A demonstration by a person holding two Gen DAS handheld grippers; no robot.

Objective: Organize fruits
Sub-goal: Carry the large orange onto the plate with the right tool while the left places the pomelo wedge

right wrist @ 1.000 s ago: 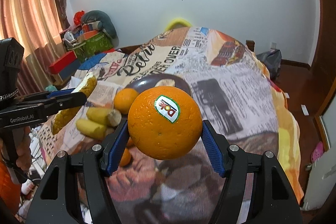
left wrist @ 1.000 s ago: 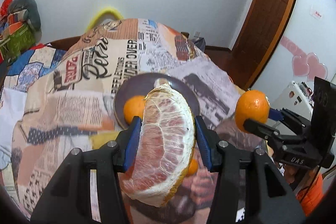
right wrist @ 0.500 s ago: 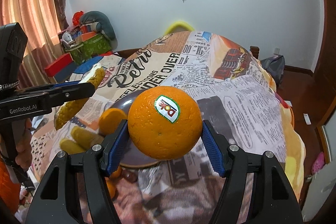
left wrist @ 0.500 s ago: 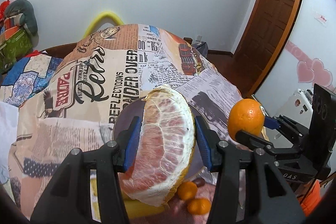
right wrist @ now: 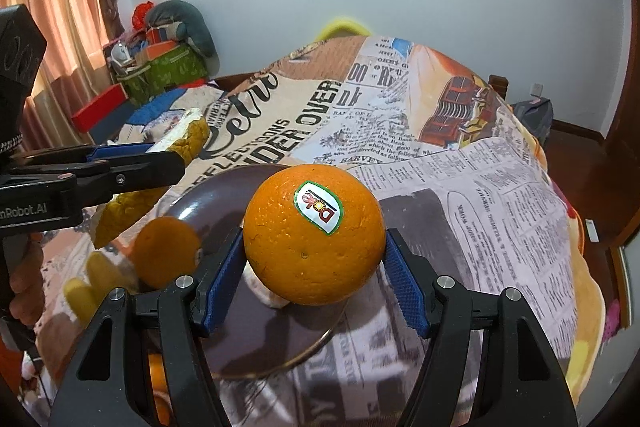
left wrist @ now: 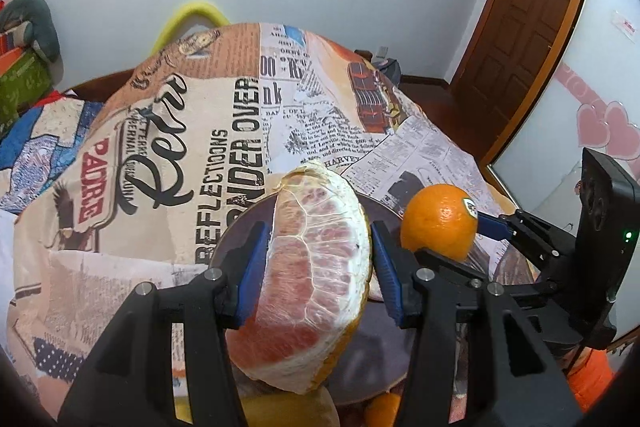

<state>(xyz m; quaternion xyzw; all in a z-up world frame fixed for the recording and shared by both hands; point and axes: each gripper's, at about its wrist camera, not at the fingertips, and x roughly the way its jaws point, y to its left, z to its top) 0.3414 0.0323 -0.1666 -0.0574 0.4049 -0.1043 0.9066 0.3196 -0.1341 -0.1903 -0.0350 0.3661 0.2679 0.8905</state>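
You work over a big bed with a newspaper-print blanket (right wrist: 460, 163) in a white-walled room with a brown wooden door (left wrist: 524, 27). A round dark plate (right wrist: 224, 195) lies on the blanket. Your left claw (left wrist: 318, 267) pinches a peeled pink pomelo wedge (left wrist: 316, 279), standing tall, tip pointing away from you. Your right claw (right wrist: 314, 279) squeezes a round orange with a sticker (right wrist: 314, 243) above the plate. A small orange (right wrist: 168, 253) sits at the plate's left edge.
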